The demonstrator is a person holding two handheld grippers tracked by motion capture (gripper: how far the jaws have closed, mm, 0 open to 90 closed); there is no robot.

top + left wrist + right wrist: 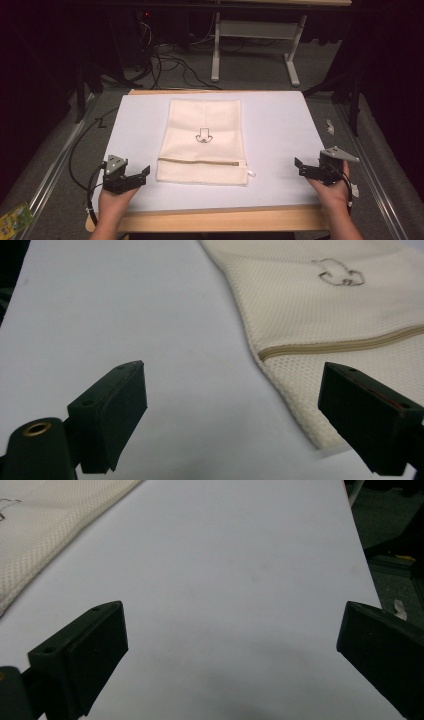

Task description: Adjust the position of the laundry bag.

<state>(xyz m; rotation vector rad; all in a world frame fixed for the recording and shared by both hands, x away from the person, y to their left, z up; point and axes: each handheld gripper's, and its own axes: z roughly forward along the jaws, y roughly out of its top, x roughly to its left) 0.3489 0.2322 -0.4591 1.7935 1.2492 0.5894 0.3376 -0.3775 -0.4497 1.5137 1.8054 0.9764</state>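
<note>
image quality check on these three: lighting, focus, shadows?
High view: dim overall, surroundings near black, white rectangular table mat evenly lit. Left gripper view: cream mesh zip pouch weave sharp midframe, softer at the far printed outline. Right gripper view: soft dark shadow on the mat near the bottom edge; black jaws slightly blurred.

Dim room, white table sheet lit from above — dark surroundings, soft shadows, close foreground blurred
</note>
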